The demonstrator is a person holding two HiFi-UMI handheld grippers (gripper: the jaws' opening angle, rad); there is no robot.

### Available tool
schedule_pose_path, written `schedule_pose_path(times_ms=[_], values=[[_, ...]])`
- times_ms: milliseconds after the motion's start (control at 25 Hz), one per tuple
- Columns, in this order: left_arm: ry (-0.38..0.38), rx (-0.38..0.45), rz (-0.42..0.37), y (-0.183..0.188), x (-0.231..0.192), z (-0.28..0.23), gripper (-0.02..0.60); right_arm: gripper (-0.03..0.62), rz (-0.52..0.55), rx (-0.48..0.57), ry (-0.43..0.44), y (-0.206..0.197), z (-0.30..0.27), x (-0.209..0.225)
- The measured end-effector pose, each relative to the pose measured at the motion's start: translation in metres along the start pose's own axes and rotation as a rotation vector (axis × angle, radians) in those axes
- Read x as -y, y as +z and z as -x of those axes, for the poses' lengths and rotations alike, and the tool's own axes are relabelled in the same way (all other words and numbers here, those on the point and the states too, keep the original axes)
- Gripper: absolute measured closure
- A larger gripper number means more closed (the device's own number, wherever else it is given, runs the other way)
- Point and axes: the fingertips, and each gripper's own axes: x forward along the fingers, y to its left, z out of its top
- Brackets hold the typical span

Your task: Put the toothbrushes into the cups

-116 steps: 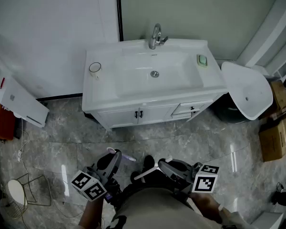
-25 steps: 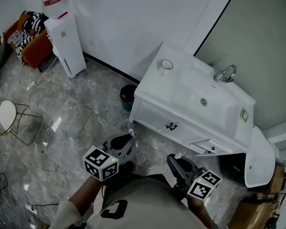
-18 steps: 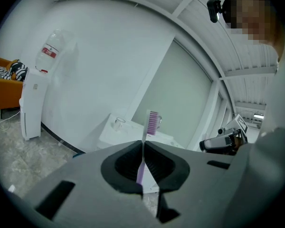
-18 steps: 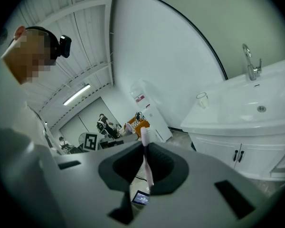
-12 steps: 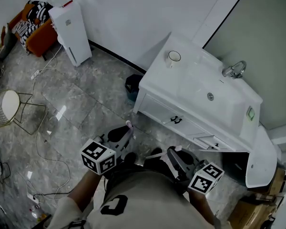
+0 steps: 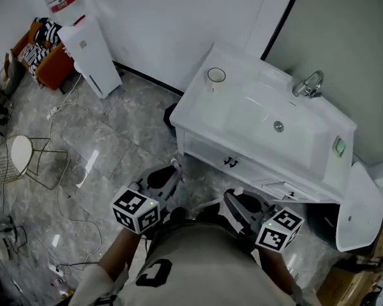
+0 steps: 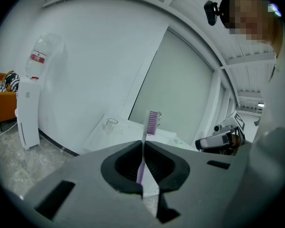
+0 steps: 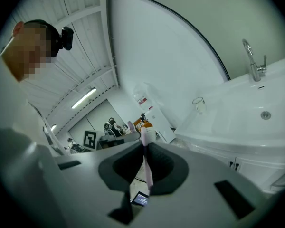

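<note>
The left gripper [image 7: 143,148] is clenched on a purple toothbrush [image 7: 153,121]. Its handle is pinched between the closed jaws and its bristled head stands upright just past the tips. The right gripper [image 8: 145,148] grasps a pale toothbrush [image 8: 146,169] the same way, jaws tight on the handle. The head of this brush is blurred, so it may be white or light pink. In the head view both grippers are near the person's body, over the grey floor, left one to the left and right one to the right, well apart from the vanity [image 6: 199,118]. A single cup [image 6: 216,76] stands upright on the vanity's far left corner, left of the basin. The tap [image 6: 308,85] is at the far right.
</note>
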Motion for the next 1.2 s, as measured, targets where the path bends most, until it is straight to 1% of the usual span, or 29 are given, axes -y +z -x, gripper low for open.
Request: schedule_pose_path(times_ms=[120,240,320,400,480,560,720,840,1040,1200], values=[[0.006,0.009,-0.023,0.013,0.01,-0.02,0.555,0.563,0.011,0.013,0.007,0.015,0.014,0.016],[0.016,0.031,-0.043,0.028,0.017,-0.041,0.555,0.563,0.042,0.002,0.012,0.025,0.029,0.031],[0.027,0.044,-0.057,0.036,0.022,-0.051,0.555,0.563,0.041,-0.007,0.011,0.027,0.039,0.042],[0.055,0.056,-0.089,0.042,0.023,-0.057,0.555,0.563,0.03,-0.006,0.01,0.028,0.048,0.053],[0.101,0.064,-0.143,0.048,0.021,-0.059,0.555,0.563,0.03,0.002,0.011,0.03,0.056,0.063],[0.141,0.072,-0.173,0.054,0.019,-0.057,0.555,0.563,0.033,0.007,0.017,0.032,0.062,0.071],[0.164,0.091,-0.162,0.06,0.025,-0.06,0.555,0.563,0.022,0.004,0.048,0.033,0.068,0.081],[0.18,0.07,-0.157,0.051,0.031,-0.067,0.555,0.563,0.017,0.008,0.064,0.035,0.07,0.087],[0.196,0.037,-0.155,0.044,0.037,-0.079,0.555,0.563,-0.031,0.005,0.069,0.037,0.072,0.107],[0.203,0.042,-0.154,0.048,0.03,-0.083,0.555,0.563,-0.011,-0.005,0.058,0.043,0.064,0.115]])
